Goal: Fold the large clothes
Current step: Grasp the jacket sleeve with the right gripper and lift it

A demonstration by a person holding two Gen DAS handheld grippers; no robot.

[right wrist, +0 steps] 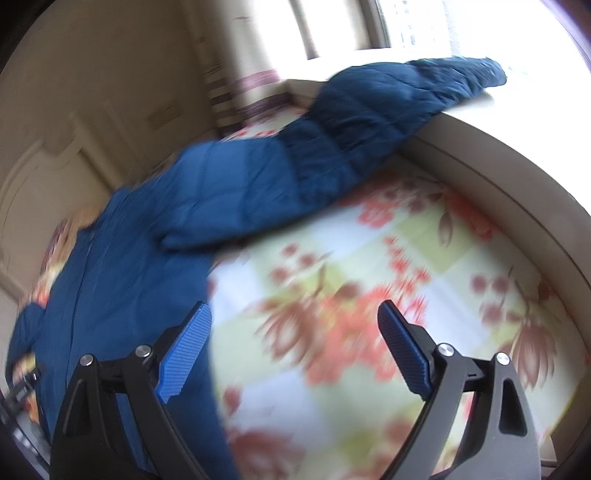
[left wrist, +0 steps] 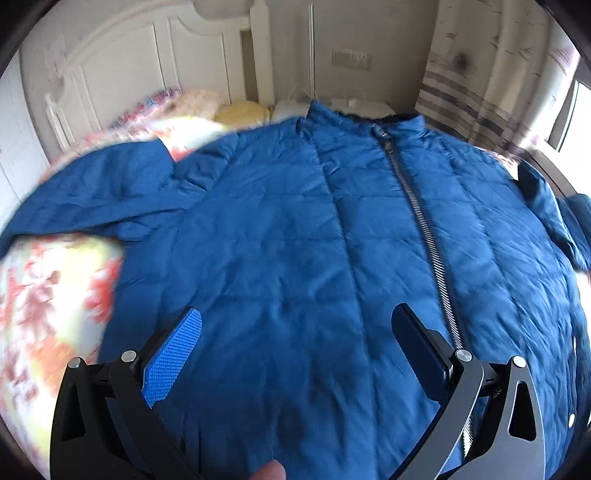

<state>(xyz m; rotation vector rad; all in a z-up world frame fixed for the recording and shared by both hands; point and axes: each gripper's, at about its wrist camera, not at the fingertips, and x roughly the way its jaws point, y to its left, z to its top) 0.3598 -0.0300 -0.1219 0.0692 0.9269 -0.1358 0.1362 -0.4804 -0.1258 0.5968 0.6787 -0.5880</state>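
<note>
A blue quilted jacket [left wrist: 295, 229] lay spread front-up across a bed covered by a floral sheet [right wrist: 369, 295], its zipper [left wrist: 424, 229] closed and running from the collar down toward the camera. The left gripper [left wrist: 295, 354] hung above the lower front of the jacket with its 2 fingers spread wide and nothing between them — the blue pad [left wrist: 173, 362] on one finger faced inward. One sleeve [left wrist: 96, 195] stretched out to the left over the sheet. In the right wrist view, the right gripper [right wrist: 295, 347] was likewise wide apart and empty, above the bare sheet just beside the jacket's edge. The other sleeve [right wrist: 369, 118] reached away over the bed's pale footboard [right wrist: 498, 173] toward a bright window [right wrist: 424, 26].
</note>
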